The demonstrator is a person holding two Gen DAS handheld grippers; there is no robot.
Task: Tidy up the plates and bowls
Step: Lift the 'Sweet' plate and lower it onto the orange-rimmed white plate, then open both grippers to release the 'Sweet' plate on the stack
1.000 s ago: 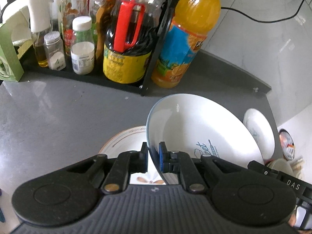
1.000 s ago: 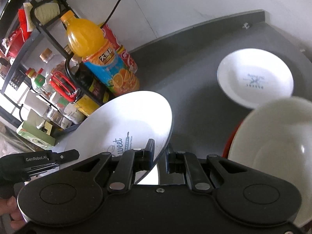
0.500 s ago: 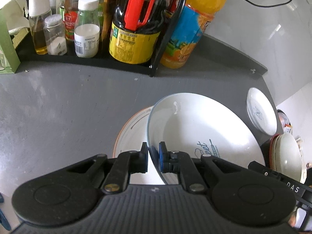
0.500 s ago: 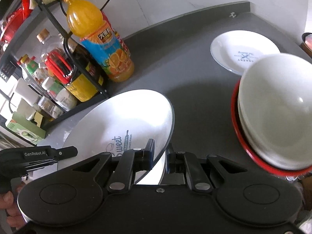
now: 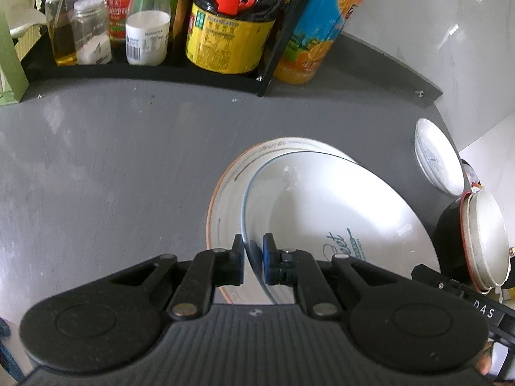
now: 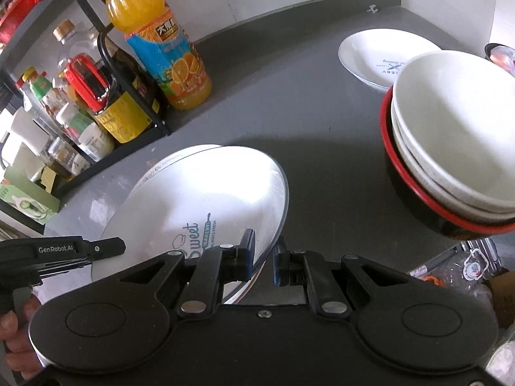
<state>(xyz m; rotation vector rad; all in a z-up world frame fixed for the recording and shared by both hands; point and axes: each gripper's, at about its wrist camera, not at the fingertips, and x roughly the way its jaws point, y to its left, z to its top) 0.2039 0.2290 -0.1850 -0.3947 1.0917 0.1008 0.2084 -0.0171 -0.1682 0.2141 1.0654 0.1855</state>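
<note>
Between my left gripper pads runs the rim of a white shallow plate printed with blue "Sweet Bakery" lettering; the jaws sit slightly parted, one pad either side of the rim, and I cannot tell whether they press it. My right gripper stands the same way on the plate's opposite rim, jaws a little apart around the edge, contact unclear. Both grippers point forward and down over the grey countertop, with the plate tilted between them.

Directly beneath the plate lies a white plate with an orange-brown rim line, flat on the counter; the upper plate overlaps it, though whether they touch is hidden.

From my left view, ahead of the jaws, a black wire rack holds a dark sauce bottle with a yellow label and red handle, and an orange juice bottle with a blue label stands just beside it. Far to the right sits a small white dish.

Only my right view shows fully the stack of white bowls nested in a red-rimmed black bowl, right of my jaws, with the dish behind it. It also shows my left hand on the other tool's grip.
</note>
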